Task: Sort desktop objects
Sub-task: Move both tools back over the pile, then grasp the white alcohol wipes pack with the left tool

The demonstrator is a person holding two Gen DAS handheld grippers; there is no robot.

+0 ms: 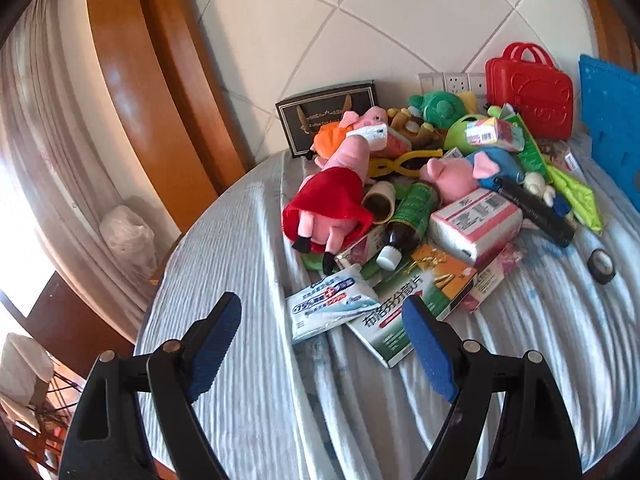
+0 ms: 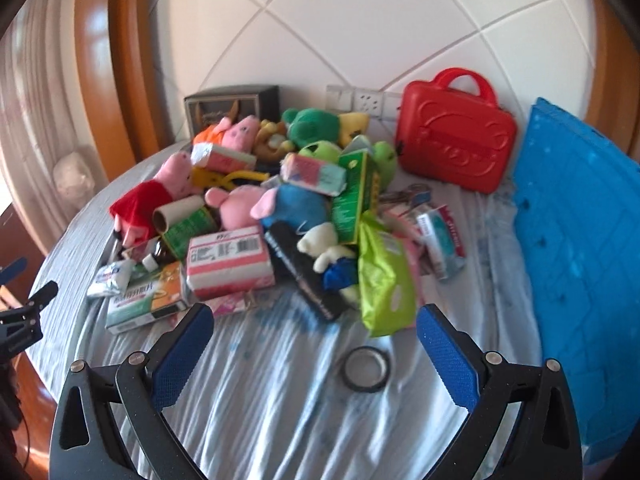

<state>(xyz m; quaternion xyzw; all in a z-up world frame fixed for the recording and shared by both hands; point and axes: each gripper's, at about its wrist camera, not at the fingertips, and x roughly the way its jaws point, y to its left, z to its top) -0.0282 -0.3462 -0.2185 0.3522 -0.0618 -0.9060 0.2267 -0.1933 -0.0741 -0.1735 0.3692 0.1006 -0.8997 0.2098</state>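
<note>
Tabletop (image 2: 256,400): round, draped in pale ribbed cloth, creased; near edge cut off by both views.

Blue plastic panel (image 2: 576,264) at the right, leaning, grid-textured; its lower and right parts run out of frame.

Red hard-shell toy case (image 2: 456,148) with handle, upright by the tiled wall, embossed front; right-wrist view is blurred, so the motif is unreadable.

Pile of mixed objects mid-tabletop, overlapping, many half buried:
- Pink pig plush in red dress (image 1: 328,196), soft, lying on the left of the heap.
- Pink-white tissue pack (image 1: 476,224), glossy wrap, print too small to read.
- Green-white medicine box (image 1: 408,312), flat card, at the near edge, partly behind a blue pad.
- Lime-green foil pouch (image 2: 384,280), crinkled.
- Brown bottle (image 1: 404,224), white cap, on its side.
- Black tape roll (image 2: 366,368), a ring lying apart from the pile.

Left gripper (image 1: 322,340): jaws spread wide, nothing between them. Right gripper (image 2: 316,344): jaws spread, empty, above the cloth near the tape roll.
</note>
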